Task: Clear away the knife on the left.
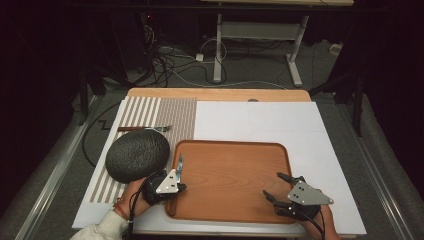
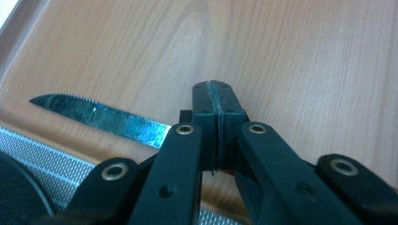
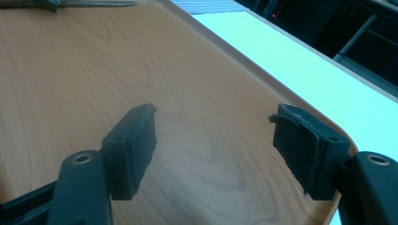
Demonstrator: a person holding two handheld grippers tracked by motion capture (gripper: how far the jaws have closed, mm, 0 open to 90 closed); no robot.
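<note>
From the high view, the left gripper [image 1: 176, 176] sits at the left rim of the wooden tray [image 1: 235, 210], clamped on a knife [image 1: 179, 164] whose blade points away from the person, along the tray's left edge. Just left of it lies a dark round plate [image 1: 137, 155] on a striped placemat [image 1: 150, 112], with a fork [image 1: 150, 128] beyond the plate. The right gripper [image 1: 275, 187] hovers over the tray's near right corner, jaws apart — nothing between them. Tray and placemat rest on a white board [image 1: 280, 120] covering the table.

In the left gripper view, the left gripper [image 2: 217, 117] has its pads pressed together on the knife [image 2: 101, 117]; the serrated blade sticks out to the left over the tray [image 2: 305, 56] floor, close to the rim.

In the right gripper view, the right gripper [image 3: 213, 140] stands wide open above bare tray [image 3: 70, 70] wood — the white board [image 3: 291, 65] runs past the rim on the right.
</note>
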